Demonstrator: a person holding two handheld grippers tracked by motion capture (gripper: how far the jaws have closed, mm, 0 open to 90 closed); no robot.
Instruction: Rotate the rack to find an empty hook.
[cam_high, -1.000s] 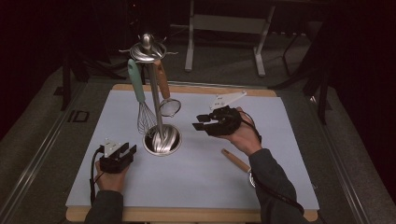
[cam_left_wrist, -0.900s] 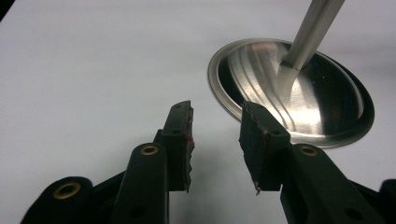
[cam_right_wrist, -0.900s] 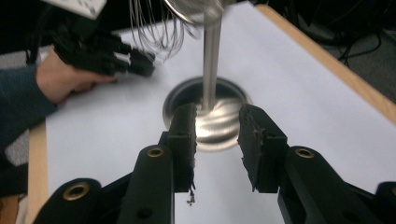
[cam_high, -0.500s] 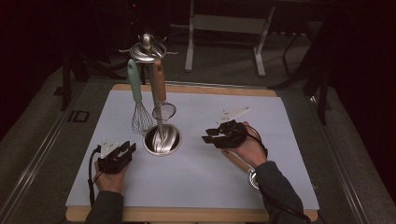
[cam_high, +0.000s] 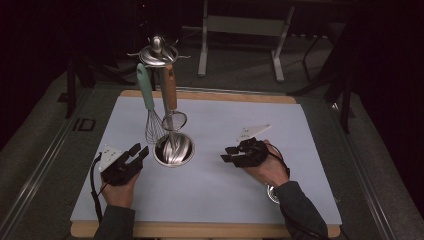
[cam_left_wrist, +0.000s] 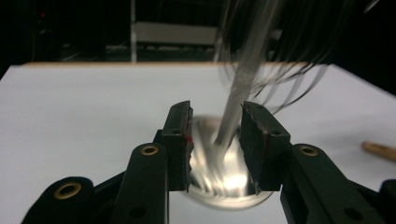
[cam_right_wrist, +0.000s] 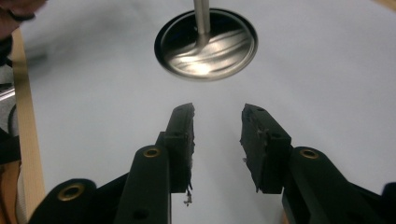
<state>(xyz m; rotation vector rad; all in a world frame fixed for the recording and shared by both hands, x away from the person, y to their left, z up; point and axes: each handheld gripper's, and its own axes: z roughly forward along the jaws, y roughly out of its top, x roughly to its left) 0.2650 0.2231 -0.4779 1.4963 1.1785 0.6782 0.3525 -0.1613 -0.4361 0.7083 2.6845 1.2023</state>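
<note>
A steel utensil stand (cam_high: 158, 52) rises from a round base (cam_high: 173, 150) on the white mat. A mint-handled whisk (cam_high: 146, 95) and a wooden-handled strainer (cam_high: 170, 92) hang from it. My left gripper (cam_high: 135, 152) is just left of the base, open, its jaws having just been opening with nothing between them. In the left gripper view (cam_left_wrist: 215, 112) the pole (cam_left_wrist: 238, 107) stands beyond the gap. My right gripper (cam_high: 229, 154) hovers low to the right of the base, open and empty, jaws just widened. In the right gripper view (cam_right_wrist: 217, 112) it faces the base (cam_right_wrist: 224, 46).
A wooden handle (cam_left_wrist: 378, 151) lies on the mat, and a shiny metal piece (cam_high: 272, 192) shows under my right forearm. The mat (cam_high: 225, 200) covers a wooden board with a dark floor and metal frames beyond.
My right gripper has dropped from beside the strainer and pulled back toward me. The strainer now hangs straighter. My left gripper has lifted slightly beside the base.
</note>
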